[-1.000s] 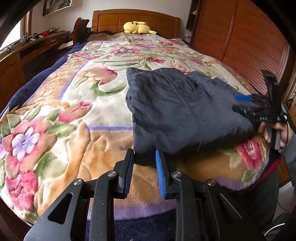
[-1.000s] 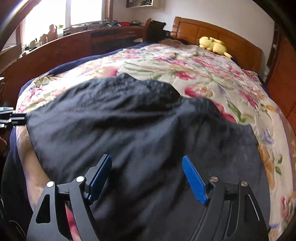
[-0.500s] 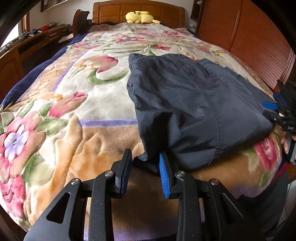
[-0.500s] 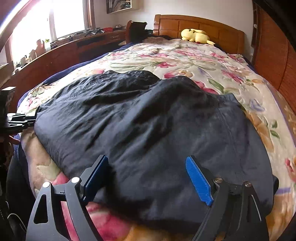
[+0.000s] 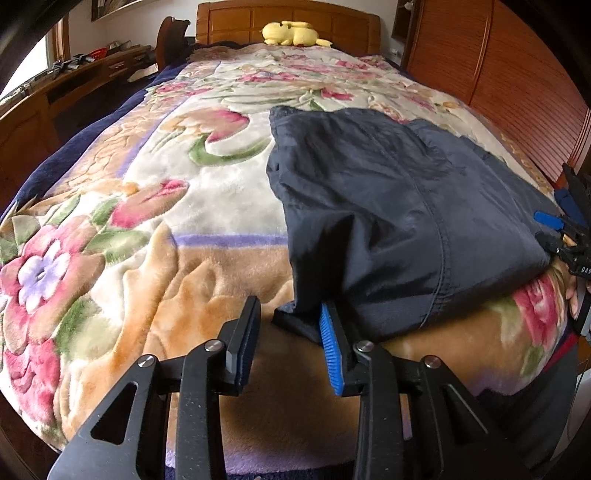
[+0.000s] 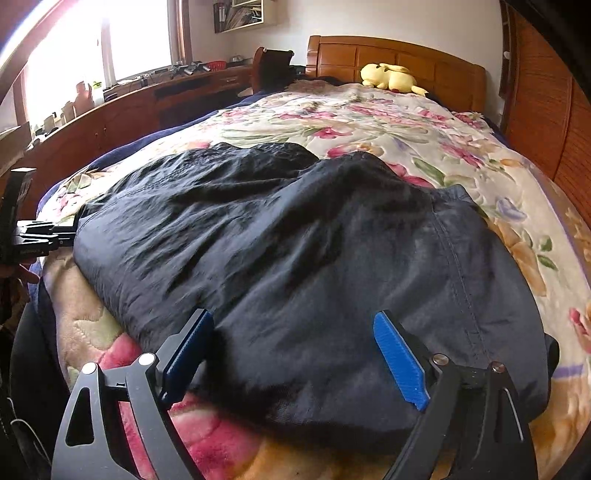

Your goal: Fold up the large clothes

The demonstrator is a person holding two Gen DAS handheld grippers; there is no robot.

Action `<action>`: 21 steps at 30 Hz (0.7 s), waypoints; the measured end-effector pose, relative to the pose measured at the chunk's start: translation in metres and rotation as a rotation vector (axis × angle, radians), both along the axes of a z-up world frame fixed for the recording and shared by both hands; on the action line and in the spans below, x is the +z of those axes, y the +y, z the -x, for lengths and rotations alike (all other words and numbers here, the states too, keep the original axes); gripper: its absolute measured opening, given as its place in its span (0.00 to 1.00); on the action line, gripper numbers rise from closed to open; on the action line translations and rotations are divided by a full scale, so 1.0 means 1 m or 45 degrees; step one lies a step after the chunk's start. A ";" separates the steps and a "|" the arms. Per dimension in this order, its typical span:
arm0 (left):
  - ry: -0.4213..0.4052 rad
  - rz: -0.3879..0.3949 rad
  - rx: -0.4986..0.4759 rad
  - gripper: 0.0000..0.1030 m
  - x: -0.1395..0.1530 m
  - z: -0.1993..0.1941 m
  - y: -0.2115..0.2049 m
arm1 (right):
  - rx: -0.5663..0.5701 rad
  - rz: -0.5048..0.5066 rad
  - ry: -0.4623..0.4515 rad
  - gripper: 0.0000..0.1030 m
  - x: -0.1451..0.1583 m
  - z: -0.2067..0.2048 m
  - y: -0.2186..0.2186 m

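A bedroom with a wooden headboard (image 5: pixel 284 22) and wooden panelling is surrounding a bed whose flowered blanket (image 5: pixel 110 229) is filling most of both views. Well beyond both tongs, at the headboard, a yellow plush toy (image 5: pixel 290 35) is lying. A long wooden table (image 6: pixel 122 110) is running along the wall to the left of the right tongs, under a bright window.

The dark folded garment (image 5: pixel 388 206) is lying on the blanket at the bed's near end, directly ahead of both tongs and stretching between them.

The right tongs (image 6: pixel 295 354) are hovering at the garment's near edge with their jaws wide apart and opening; the cloth is lying ahead of and under the gap, and the pads are not pressing on it. In the left wrist view they are showing at the garment's far right edge.

The left tongs (image 5: pixel 290 343) are standing partly apart at the garment's near left corner; a flap of the cloth is poking into the gap beside the blue pad, unclamped.
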State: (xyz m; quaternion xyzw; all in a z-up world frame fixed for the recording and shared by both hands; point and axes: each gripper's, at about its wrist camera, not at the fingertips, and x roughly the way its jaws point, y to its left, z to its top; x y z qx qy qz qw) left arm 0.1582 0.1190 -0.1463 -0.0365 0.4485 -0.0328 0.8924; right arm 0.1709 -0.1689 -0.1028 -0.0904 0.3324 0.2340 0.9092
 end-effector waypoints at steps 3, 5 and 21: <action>0.015 0.015 -0.008 0.35 -0.004 -0.006 0.004 | 0.000 -0.004 0.002 0.87 0.000 -0.002 0.000; 0.031 0.046 -0.007 0.38 -0.008 -0.013 0.009 | 0.000 -0.007 0.003 0.88 0.000 -0.002 -0.001; 0.060 -0.059 0.085 0.94 -0.019 -0.030 0.024 | 0.014 -0.010 -0.015 0.89 -0.001 0.007 -0.002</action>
